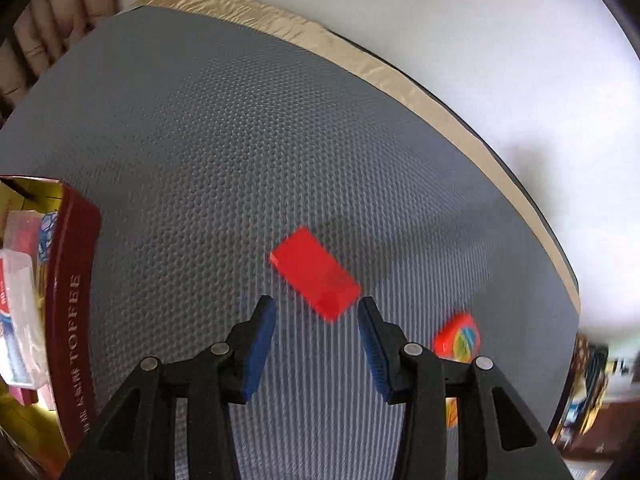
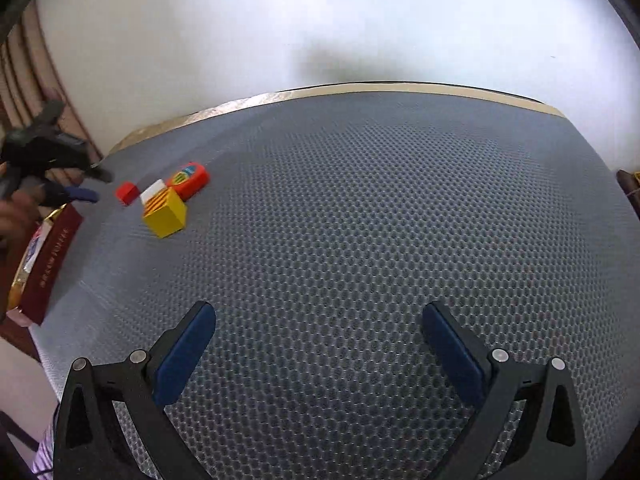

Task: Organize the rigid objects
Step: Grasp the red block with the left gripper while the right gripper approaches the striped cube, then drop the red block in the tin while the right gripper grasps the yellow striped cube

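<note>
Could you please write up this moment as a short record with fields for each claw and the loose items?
left claw: open, just short of the red block
right claw: open, holding nothing, over the grey mat
loose items: red block, yellow box, orange toy
container: dark red toffee tin, already holds items

Toffee tin [image 1: 74, 320] cut off at left edge; red block [image 1: 316, 274] motion-blurred.

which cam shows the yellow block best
The right wrist view. The yellow block sits there unobstructed on the grey mat, top and two sides visible, beside the red block. In the left wrist view only a yellow-orange sliver shows behind the left gripper.
</note>
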`<state>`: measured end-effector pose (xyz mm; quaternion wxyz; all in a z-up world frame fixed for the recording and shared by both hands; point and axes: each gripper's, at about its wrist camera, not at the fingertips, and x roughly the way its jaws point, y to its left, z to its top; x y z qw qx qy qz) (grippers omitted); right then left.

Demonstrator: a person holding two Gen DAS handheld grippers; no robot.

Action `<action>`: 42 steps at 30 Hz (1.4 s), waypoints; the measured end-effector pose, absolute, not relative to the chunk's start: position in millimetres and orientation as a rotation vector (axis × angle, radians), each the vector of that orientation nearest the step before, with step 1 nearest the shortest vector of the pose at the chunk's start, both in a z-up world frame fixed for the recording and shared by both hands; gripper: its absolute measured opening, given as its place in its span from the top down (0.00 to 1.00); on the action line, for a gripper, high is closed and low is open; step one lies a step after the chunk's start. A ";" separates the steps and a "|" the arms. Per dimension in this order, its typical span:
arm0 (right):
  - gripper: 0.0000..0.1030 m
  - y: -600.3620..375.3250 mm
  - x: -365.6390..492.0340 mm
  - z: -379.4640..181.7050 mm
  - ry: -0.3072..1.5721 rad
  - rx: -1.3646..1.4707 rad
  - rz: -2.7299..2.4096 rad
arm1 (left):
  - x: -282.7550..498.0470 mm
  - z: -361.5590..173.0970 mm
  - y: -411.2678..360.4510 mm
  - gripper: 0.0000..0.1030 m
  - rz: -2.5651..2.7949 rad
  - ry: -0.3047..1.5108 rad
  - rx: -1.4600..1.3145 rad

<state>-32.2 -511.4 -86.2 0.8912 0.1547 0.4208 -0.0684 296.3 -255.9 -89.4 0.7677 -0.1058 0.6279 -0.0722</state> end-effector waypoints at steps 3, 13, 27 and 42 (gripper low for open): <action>0.00 -508.4 -34.2 -86.3 0.871 0.319 -0.112 | 309.2 -99.2 -259.5 0.58 -0.117 1.382 -0.247; 0.00 -521.8 -38.7 -80.0 0.855 0.354 -0.091 | 330.2 -122.4 -277.8 0.68 0.022 1.415 -0.204; 0.00 -527.0 -42.6 -72.9 0.853 0.364 -0.045 | 225.1 -86.0 -253.1 0.70 -0.172 1.311 -0.142; 0.24 -431.7 81.9 -68.5 0.906 0.111 0.184 | 162.7 -66.5 -206.1 0.70 -0.289 1.243 -0.059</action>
